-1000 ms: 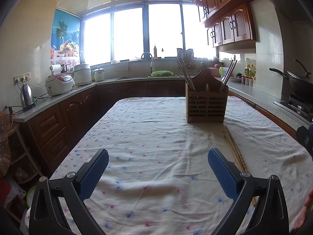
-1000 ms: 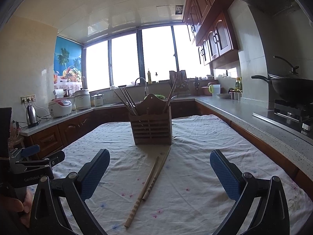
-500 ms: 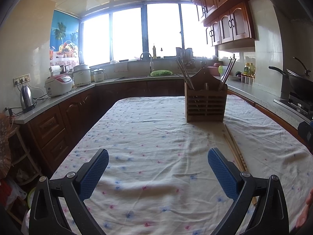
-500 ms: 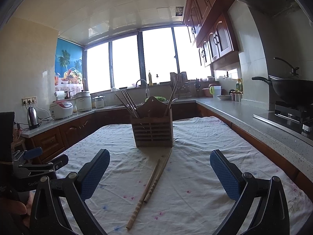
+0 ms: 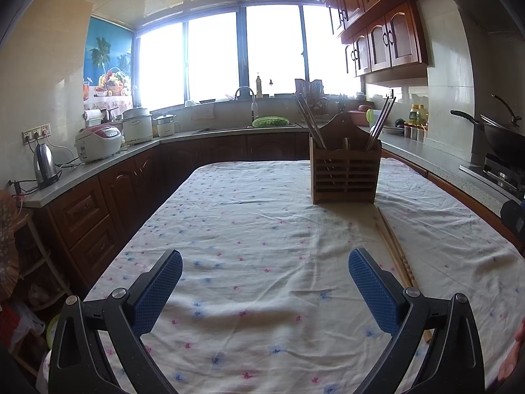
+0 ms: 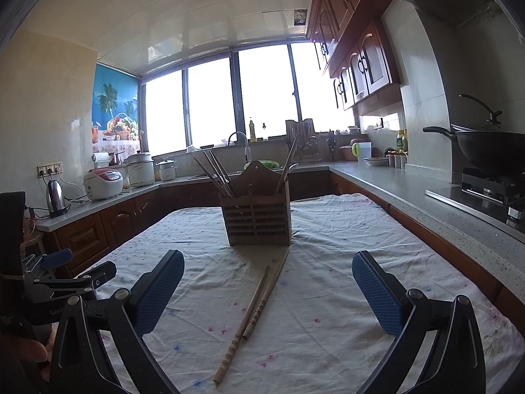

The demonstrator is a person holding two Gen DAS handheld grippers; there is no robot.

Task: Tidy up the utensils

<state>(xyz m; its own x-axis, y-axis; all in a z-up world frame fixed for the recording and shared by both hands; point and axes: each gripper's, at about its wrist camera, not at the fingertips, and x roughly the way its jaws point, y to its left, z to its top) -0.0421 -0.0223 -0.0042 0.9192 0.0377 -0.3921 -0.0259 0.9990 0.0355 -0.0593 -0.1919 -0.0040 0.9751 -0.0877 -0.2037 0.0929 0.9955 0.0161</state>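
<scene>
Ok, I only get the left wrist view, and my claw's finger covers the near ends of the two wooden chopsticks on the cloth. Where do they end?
Observer: The right wrist view shows both pale wooden chopsticks whole, lying flat on the flowered white tablecloth. Their ridged near ends are staggered, and one reaches nearer that camera than the other.
Operator: Is the right claw holding anything?
Observer: No. The right claw is open and empty, and the chopsticks lie in the gap between its blue-padded fingers in that view.
</scene>
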